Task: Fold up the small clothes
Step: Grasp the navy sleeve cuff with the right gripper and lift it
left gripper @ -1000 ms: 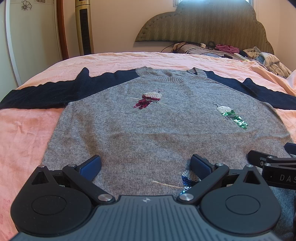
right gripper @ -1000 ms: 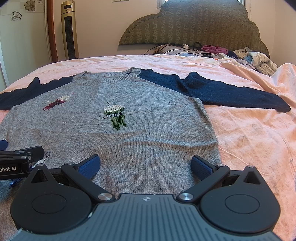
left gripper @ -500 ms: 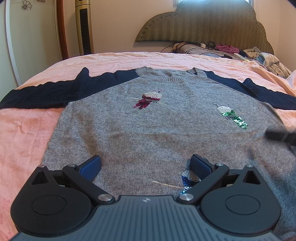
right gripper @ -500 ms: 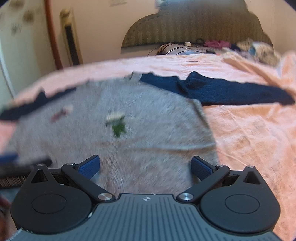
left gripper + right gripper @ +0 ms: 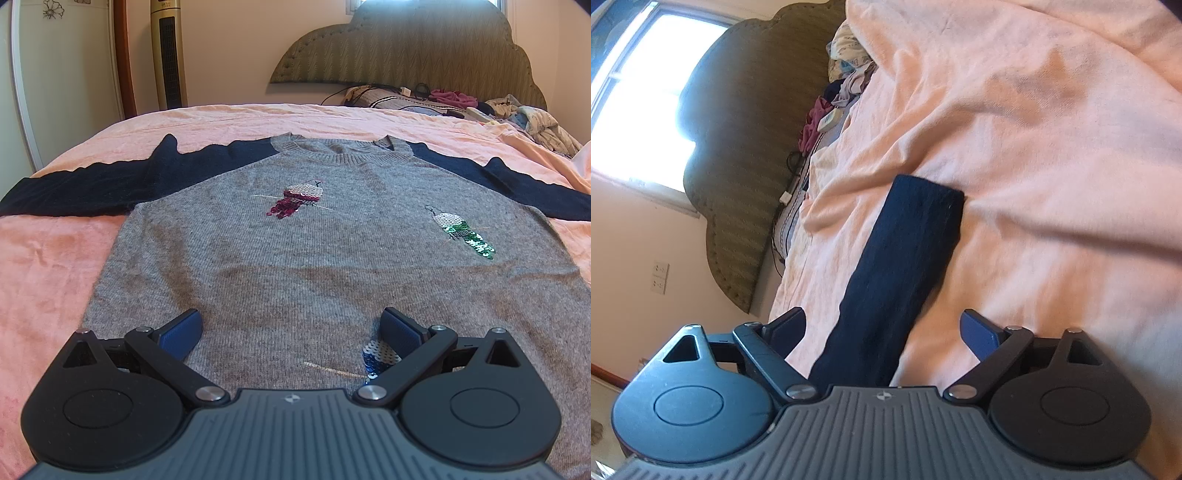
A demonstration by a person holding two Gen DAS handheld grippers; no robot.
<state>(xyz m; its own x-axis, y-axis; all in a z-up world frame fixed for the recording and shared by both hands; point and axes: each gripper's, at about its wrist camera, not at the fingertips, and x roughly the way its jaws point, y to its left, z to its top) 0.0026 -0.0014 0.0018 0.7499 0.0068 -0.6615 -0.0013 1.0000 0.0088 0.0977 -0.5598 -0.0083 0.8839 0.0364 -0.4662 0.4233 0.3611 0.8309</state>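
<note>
In the left wrist view the left gripper (image 5: pixel 291 326) sits exactly where it was a second ago, fingers spread wide and empty above the hem of the grey sweater (image 5: pixel 295 258), which lies flat on the pink bedspread (image 5: pixel 48 258); the other gripper has gone from the frame's right edge. The right wrist view has rolled sideways: the right gripper (image 5: pixel 884 330), fingers released, now straddles the sweater's navy sleeve (image 5: pixel 905 258) instead of the grey body.

Your bed (image 5: pixel 55 280): pink sheet, wrinkled. Grey sweater (image 5: pixel 295 266) lies flat on it, face up, navy sleeves (image 5: pixel 85 188) spread out sideways. Loose clothes pile (image 5: pixel 524 118) and cables sit by the headboard (image 5: pixel 406 48).
</note>
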